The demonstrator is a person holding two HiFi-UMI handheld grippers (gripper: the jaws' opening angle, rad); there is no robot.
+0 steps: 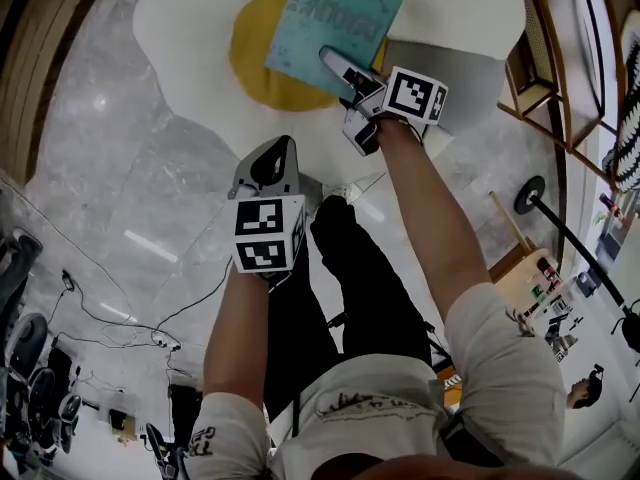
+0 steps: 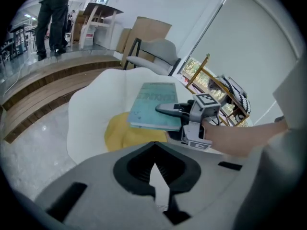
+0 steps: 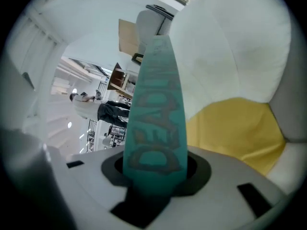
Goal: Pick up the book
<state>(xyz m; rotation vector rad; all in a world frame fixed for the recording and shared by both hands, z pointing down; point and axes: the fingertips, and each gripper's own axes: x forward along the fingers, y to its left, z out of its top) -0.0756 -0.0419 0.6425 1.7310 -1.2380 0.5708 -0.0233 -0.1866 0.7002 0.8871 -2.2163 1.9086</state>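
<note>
The teal book (image 1: 340, 18) hangs tilted above the yellow cushion (image 1: 255, 58) of a white egg-shaped seat (image 1: 190, 28). My right gripper (image 1: 335, 60) is shut on the book's near edge. In the right gripper view the book (image 3: 153, 114) runs up out of the jaws, with the cushion (image 3: 235, 128) to its right. The left gripper view shows the book (image 2: 153, 104) held clear of the cushion (image 2: 120, 131) by the right gripper (image 2: 163, 109). My left gripper (image 1: 275, 153) is nearer me over the grey floor, its fingers together and nothing in them.
A wooden shelf (image 1: 545, 68) stands to the right, with a round black stand base (image 1: 528, 194) on the floor near it. Cables (image 1: 130, 318) trail on the floor at the left. A grey chair (image 2: 153, 51), wooden steps (image 2: 43, 90) and a standing person (image 2: 53, 18) are beyond the seat.
</note>
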